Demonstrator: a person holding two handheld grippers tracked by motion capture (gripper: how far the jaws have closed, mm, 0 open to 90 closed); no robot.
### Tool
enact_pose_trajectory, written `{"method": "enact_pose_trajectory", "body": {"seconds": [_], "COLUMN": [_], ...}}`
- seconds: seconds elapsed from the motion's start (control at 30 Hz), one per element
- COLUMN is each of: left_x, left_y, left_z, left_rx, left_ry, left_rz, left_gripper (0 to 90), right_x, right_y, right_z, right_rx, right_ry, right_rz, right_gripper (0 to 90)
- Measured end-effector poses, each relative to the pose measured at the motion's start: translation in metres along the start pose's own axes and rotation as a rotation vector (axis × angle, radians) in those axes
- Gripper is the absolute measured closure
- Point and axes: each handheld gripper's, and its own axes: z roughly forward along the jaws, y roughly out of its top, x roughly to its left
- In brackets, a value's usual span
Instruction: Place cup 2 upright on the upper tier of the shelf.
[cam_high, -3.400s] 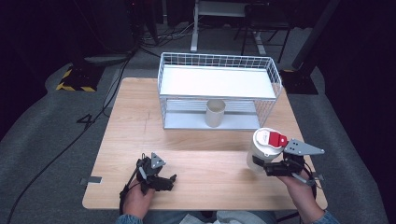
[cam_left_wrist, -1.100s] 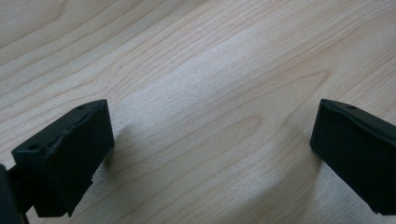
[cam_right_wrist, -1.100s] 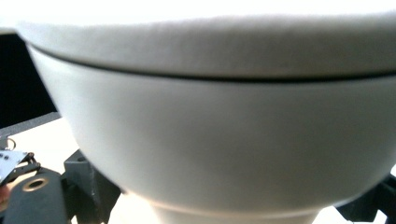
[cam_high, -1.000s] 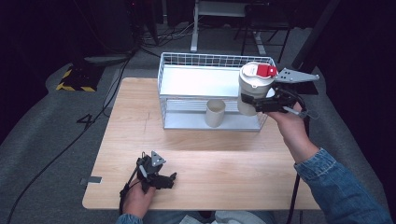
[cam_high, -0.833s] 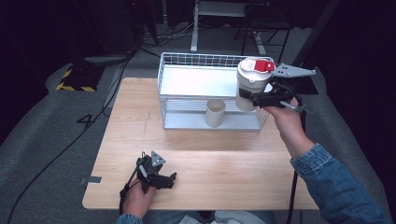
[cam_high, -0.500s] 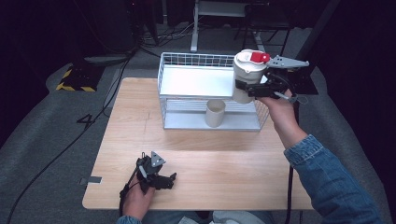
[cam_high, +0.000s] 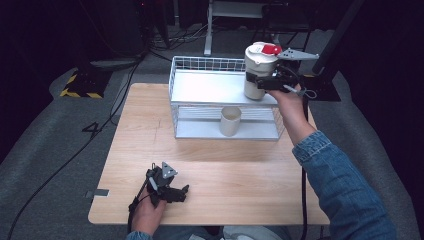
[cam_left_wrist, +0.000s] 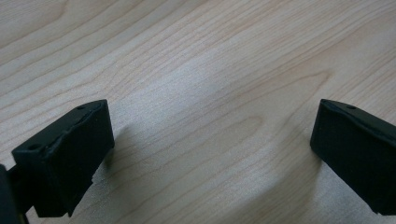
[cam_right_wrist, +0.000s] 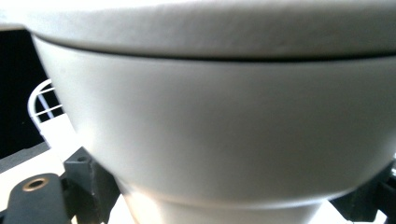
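A white tub (cam_high: 259, 72) with a white lid and a red cap (cam_high: 271, 49) hangs upright over the right end of the top shelf of a white wire rack (cam_high: 200, 87). My right gripper (cam_high: 264, 83) is shut on the tub's lower body from the right. In the right gripper view the tub (cam_right_wrist: 224, 116) is close up, with black jaws at both bottom corners. A beige cup (cam_high: 230, 121) stands on the rack's lower shelf. My left gripper (cam_high: 181, 192) rests on the wooden table (cam_high: 150, 140) near its front edge. Its jaws are open over bare wood (cam_left_wrist: 210, 93).
The rack stands at the back middle of the table, with a wire rim around its top shelf. A person's denim sleeve (cam_high: 340, 185) reaches across the table's right side. Cables and a black pole lie on the floor behind the table.
My right gripper has carried the white tub from the table's front right up to the rack, then leftward and farther back over the top shelf. The left gripper has stayed still.
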Motion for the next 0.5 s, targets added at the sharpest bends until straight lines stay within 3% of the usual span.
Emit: {"method": "enact_pose_trajectory", "body": {"seconds": [0.5], "left_x": [0.000], "left_y": [0.000], "left_z": [0.000], "left_rx": [0.001], "left_ry": [0.004], "left_rz": [0.008], "left_gripper": [0.0], "right_x": [-0.005], "right_y": [0.002], "right_z": [0.032], "right_rx": [-0.030], "right_ry": [-0.023], "right_rz": [0.015], "right_gripper": [13.4]}}
